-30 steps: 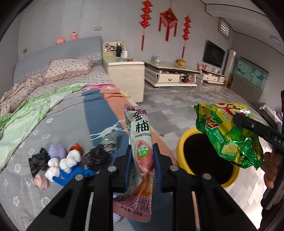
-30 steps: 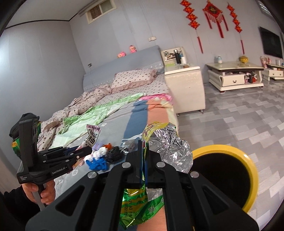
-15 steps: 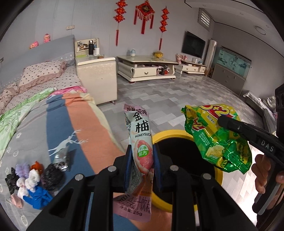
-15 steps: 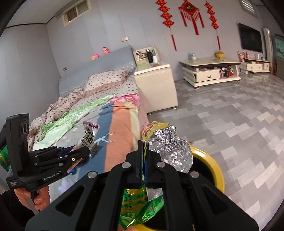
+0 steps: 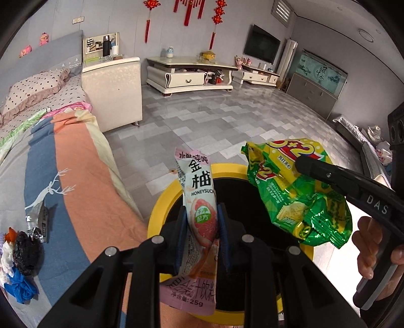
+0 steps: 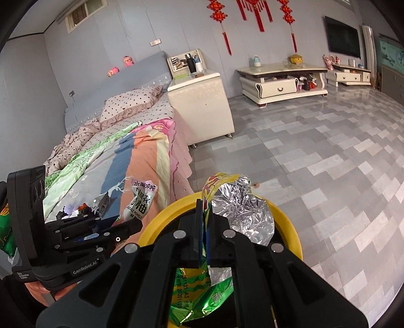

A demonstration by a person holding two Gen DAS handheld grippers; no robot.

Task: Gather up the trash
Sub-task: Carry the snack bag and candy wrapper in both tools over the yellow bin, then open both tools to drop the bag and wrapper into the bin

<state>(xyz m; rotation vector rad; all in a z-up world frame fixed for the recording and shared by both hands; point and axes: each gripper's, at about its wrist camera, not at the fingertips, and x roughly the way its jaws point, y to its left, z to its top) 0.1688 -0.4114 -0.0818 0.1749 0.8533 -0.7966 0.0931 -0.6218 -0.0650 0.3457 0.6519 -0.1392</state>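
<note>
Left gripper [image 5: 202, 227] clamped on a pink-and-white snack wrapper [image 5: 199, 201], pads pressing both sides, wrapper standing upright with its printed end sticking up and its lower end hanging down between the arms. Right gripper [image 6: 205, 227] jaws together, pinching a crumpled green-and-yellow cracker bag [image 6: 237, 209], silver inside facing up in the right wrist view; in the left wrist view the same bag [image 5: 298, 199] hangs from the right tool's black finger on the right side, a hand [image 5: 376, 247] gripping the handle below. Both wrappers are above the yellow bin [image 5: 161, 209], round with a dark inside, standing on the grey tiled floor [image 5: 227, 118] just beside the bed edge. Bed [image 5: 63, 161] on the left, striped cover of blue and orange with a white deer print. On the cover at near left: a small pile of colored bits [image 5: 17, 254], black, white, blue, orange, with a silver wrapper [image 5: 38, 222] just beside it. Far side: cream nightstand [image 5: 113, 88], low TV cabinet [image 5: 189, 75], red hanging ornaments [image 5: 186, 12] on the wall.
</note>
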